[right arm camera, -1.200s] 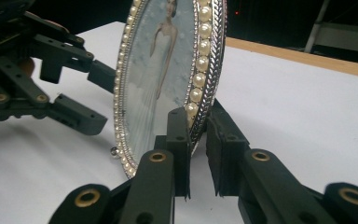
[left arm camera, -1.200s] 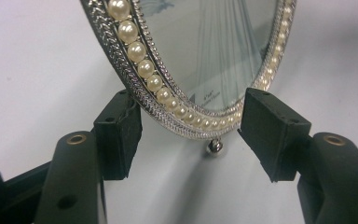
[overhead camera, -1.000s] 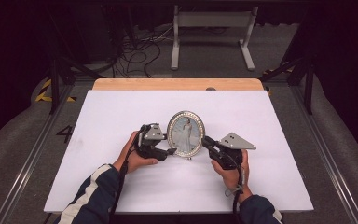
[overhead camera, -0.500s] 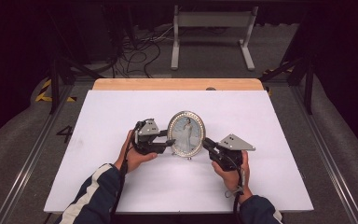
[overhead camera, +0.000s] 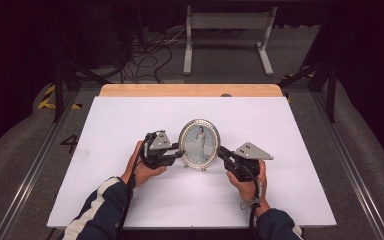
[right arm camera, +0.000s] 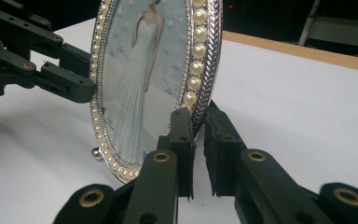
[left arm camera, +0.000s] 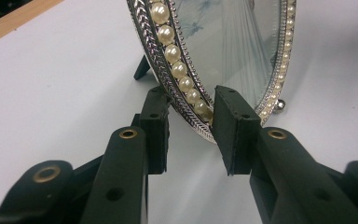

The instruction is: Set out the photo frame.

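Two grippers: both met one oval picture frame (overhead camera: 199,144) from opposite sides; it stood upright near the middle of the white table (overhead camera: 290,190)
Left gripper (overhead camera: 178,152): its jaws had just been closing, with the frame's pearl-set rim between them; in the left gripper view (left arm camera: 190,126) one pad sat at the back of the rim and the other at the front over the pearls; the front pad (left arm camera: 230,123) seemed to touch; whether the grip was tight I could not tell
Right gripper (overhead camera: 220,152): jaws drawn close and clamped on the rim at the frame's other side; in the right gripper view (right arm camera: 199,135) the silver edge ran down into the narrow gap between the two pads (right arm camera: 182,135)
Left hand (overhead camera: 142,170): wrapped round the gripper's body, low over the table; jaws pointed across towards the frame; striped sleeve (overhead camera: 97,210) came in from the bottom edge
Right hand (overhead camera: 250,184): gripped its tool from below; jaws angled up and inwards to the frame; cable trailed back along the wrist
Frame: pearl border, silver chevron rim, a photograph of a figure in a long pale gown; small ball foot (right arm camera: 95,151) on the table; a dark back stand (left arm camera: 141,69) behind it
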Tool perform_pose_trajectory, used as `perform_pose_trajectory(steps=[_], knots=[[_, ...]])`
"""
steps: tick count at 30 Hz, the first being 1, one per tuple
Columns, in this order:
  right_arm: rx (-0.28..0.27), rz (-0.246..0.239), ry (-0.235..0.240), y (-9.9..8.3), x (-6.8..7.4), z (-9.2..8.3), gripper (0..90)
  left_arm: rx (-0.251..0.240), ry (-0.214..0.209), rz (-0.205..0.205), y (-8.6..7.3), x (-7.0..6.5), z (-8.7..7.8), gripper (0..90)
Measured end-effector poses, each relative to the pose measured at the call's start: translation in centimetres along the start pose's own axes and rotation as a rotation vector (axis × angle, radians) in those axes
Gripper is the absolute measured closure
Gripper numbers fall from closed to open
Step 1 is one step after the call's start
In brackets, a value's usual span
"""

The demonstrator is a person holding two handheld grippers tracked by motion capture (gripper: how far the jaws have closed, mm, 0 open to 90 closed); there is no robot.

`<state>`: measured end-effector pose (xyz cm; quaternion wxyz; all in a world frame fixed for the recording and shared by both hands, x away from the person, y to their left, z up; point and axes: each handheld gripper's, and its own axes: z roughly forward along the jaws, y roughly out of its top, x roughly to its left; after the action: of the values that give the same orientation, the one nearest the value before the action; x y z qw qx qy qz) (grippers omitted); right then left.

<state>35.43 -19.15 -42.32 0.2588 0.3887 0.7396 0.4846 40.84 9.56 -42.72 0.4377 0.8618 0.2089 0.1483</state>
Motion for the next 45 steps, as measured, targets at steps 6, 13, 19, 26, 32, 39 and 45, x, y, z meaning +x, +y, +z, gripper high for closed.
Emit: perform_pose_trajectory(steps=[6, 13, 19, 26, 32, 39, 45], knots=[[0.006, 0.013, 0.003, 0.13, -0.29, 0.28, 82.0, 0.019, 0.023, 0.03, 0.02, -0.58, -0.17, 66.5], [0.011, 0.018, 0.005, 0.35, -0.35, 0.54, 81.6, 0.023, 0.021, 0.026, -0.18, -0.83, -0.33, 66.6], [0.004, 0.021, 0.011, 0.42, -0.49, 0.74, 81.6, 0.033, 0.025, 0.032, -0.29, -1.04, -0.32, 66.6], [0.004, 0.005, 0.012, 0.48, -0.32, 0.71, 81.7, 0.033, 0.03, 0.028, -0.36, -1.04, -0.26, 66.1], [0.005, -0.001, 0.007, 0.37, -0.31, 0.69, 81.8, 0.032, 0.023, 0.03, -0.34, -0.88, -0.24, 66.3], [0.006, 0.001, 0.006, 0.37, -0.21, 0.71, 81.7, 0.031, 0.018, 0.03, -0.38, -0.82, -0.22, 66.3], [0.007, -0.015, 0.003, 0.4, -0.18, 0.7, 81.6, 0.034, 0.02, 0.034, -0.37, -0.82, -0.23, 66.0]])
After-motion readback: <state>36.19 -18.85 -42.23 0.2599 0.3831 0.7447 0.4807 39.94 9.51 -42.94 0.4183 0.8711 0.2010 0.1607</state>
